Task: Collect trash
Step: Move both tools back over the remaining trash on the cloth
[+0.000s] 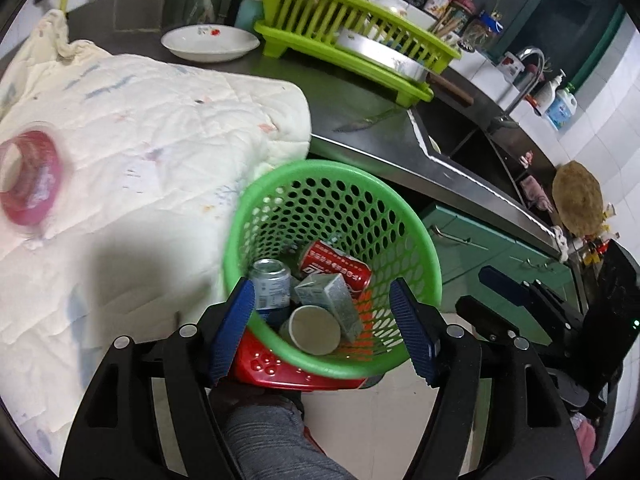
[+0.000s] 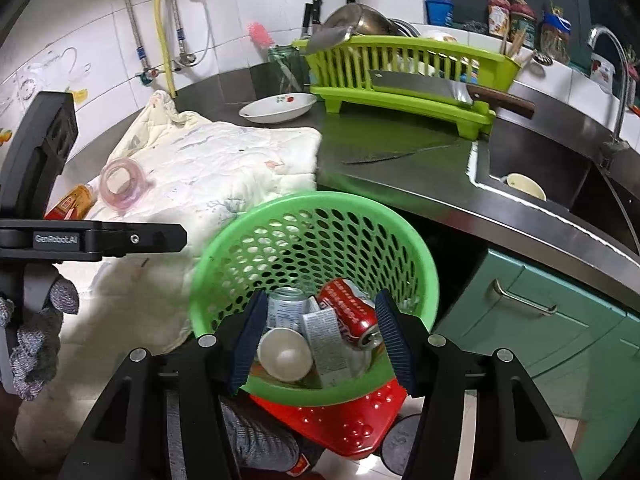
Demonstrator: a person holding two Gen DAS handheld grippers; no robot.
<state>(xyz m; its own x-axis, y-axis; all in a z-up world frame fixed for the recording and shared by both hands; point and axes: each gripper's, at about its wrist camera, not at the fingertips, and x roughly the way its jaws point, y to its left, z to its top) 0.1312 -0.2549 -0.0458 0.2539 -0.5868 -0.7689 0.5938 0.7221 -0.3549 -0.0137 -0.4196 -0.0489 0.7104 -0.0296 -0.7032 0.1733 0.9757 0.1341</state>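
Steel kitchen counter point(image 2: 392, 184) — cluttered, with a sunken sink at the right.

A cream quilted cloth point(image 2: 224, 168) covers the left part, with a pink tape roll point(image 2: 120, 184) on it; a white bowl point(image 2: 278, 107) sits far behind it, a lime dish rack point(image 2: 404, 92) stands far right of the bowl — and a knife point(image 2: 384, 156) lies near the sink point(image 2: 532, 168).

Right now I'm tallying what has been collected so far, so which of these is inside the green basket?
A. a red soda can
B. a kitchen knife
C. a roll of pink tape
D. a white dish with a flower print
A: a red soda can lies in the green basket beside a silver can, a small carton and a paper cup.
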